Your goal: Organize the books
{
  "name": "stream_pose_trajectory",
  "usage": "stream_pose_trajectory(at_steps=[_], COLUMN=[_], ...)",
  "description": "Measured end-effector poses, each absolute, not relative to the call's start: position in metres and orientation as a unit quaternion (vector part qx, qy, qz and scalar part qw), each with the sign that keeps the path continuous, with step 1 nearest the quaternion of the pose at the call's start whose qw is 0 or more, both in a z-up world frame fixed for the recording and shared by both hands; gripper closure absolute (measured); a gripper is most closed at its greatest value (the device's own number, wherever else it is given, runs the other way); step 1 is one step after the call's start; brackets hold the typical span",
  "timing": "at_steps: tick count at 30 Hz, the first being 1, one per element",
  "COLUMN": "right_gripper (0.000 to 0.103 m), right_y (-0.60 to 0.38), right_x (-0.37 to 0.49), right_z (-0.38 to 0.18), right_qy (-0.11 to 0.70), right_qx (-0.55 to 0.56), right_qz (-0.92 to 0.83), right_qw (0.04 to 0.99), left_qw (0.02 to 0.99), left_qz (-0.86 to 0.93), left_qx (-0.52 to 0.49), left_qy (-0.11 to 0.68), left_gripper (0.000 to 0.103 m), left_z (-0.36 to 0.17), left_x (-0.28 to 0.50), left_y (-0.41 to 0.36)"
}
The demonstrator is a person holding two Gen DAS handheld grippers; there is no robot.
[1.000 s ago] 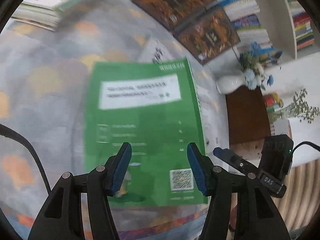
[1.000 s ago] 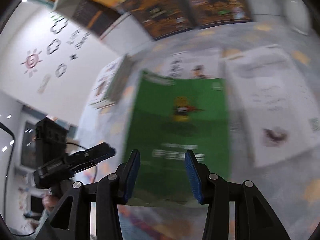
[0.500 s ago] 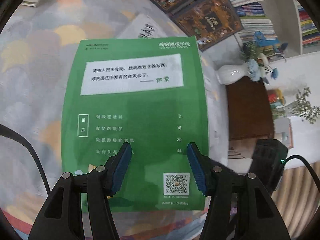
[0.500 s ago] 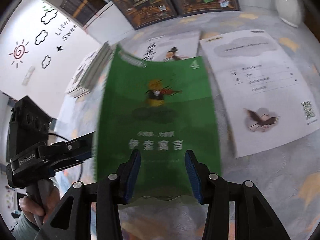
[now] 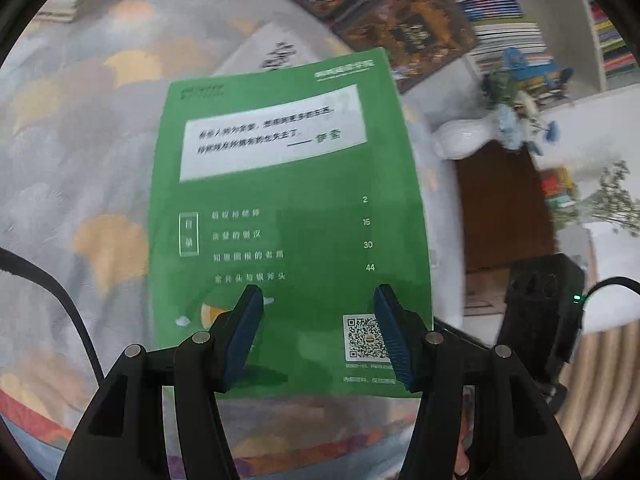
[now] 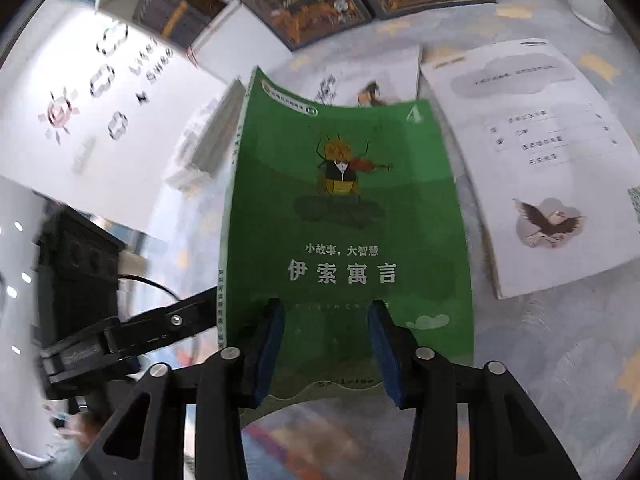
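The green book [image 6: 344, 240] is lifted above the patterned cloth [image 6: 560, 360], held between the two grippers, each at its near edge from an opposite side. In the right wrist view its front cover with the insect drawing shows, and the right gripper [image 6: 326, 346] has just been closing its jaws, with the book's lower edge between the blue pads; whether they press it I cannot tell. In the left wrist view the back cover [image 5: 288, 220] shows, and the left gripper [image 5: 318, 336] has its jaws apart over it. A white book [image 6: 532, 168] lies flat to the right, and dark books [image 6: 304, 0] lie at the far side.
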State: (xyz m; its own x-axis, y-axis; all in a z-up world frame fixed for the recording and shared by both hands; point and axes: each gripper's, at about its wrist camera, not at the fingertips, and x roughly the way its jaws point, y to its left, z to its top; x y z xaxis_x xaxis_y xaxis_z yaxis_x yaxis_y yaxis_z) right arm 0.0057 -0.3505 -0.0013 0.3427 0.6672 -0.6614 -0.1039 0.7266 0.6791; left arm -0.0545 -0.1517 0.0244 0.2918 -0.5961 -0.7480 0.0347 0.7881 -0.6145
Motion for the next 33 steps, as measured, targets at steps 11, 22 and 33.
stream_pose_trajectory(at_steps=[11, 22, 33], right_gripper=[0.071, 0.047, 0.040], right_y=[-0.274, -0.288, -0.200], right_x=[0.005, 0.034, 0.088], right_z=[0.085, 0.045, 0.059], right_qy=[0.454, 0.463, 0.476], right_qx=[0.221, 0.353, 0.342], right_qz=[0.296, 0.247, 0.281], right_qw=[0.811, 0.774, 0.760], left_qw=[0.778, 0.744, 0.773], left_qz=[-0.293, -0.258, -0.186], left_qx=[-0.276, -0.321, -0.320], left_qy=[0.483, 0.526, 0.516], left_gripper=[0.045, 0.045, 0.045], left_z=[0.093, 0.051, 0.041], left_x=[-0.051, -0.032, -0.021], left_y=[-0.122, -0.029, 0.046])
